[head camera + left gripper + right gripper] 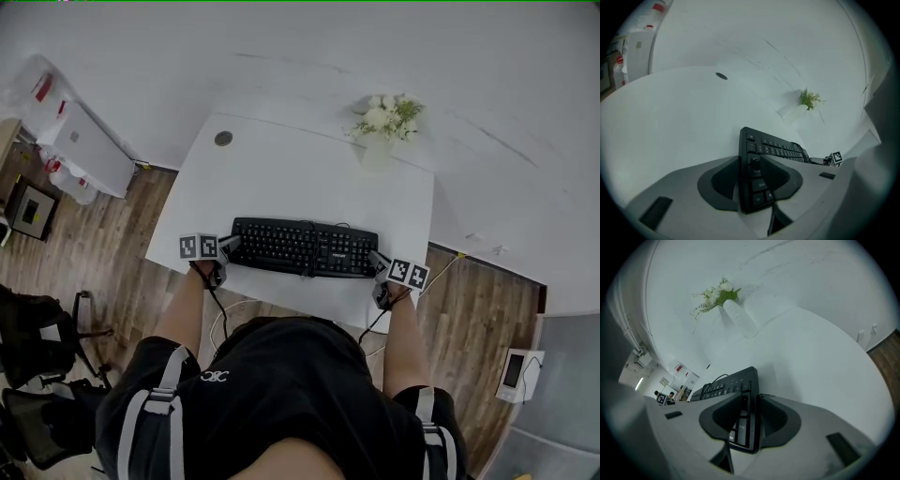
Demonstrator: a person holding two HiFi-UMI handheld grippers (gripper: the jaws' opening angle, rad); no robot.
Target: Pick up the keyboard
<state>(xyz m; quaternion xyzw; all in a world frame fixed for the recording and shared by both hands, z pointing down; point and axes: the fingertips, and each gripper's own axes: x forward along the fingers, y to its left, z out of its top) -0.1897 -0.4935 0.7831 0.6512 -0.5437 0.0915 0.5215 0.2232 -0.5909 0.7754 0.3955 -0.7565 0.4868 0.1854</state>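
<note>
A black keyboard [305,248] lies across the near part of the white table [281,169]. My left gripper [228,247] is at the keyboard's left end and my right gripper [378,262] at its right end. In the left gripper view the end of the keyboard [757,183] stands on edge between the two dark pads [723,183], which press on both faces; the left gripper [754,180] is shut on it. In the right gripper view the other end of the keyboard [740,425] sits clamped the same way in the right gripper [747,420]. Whether the keyboard has left the table I cannot tell.
A white vase of flowers [384,127] stands at the table's far right, behind the keyboard. A round cable hole [223,138] is at the far left. A dark chair [37,375] stands on the wooden floor at the left, a white cabinet [84,150] beyond it.
</note>
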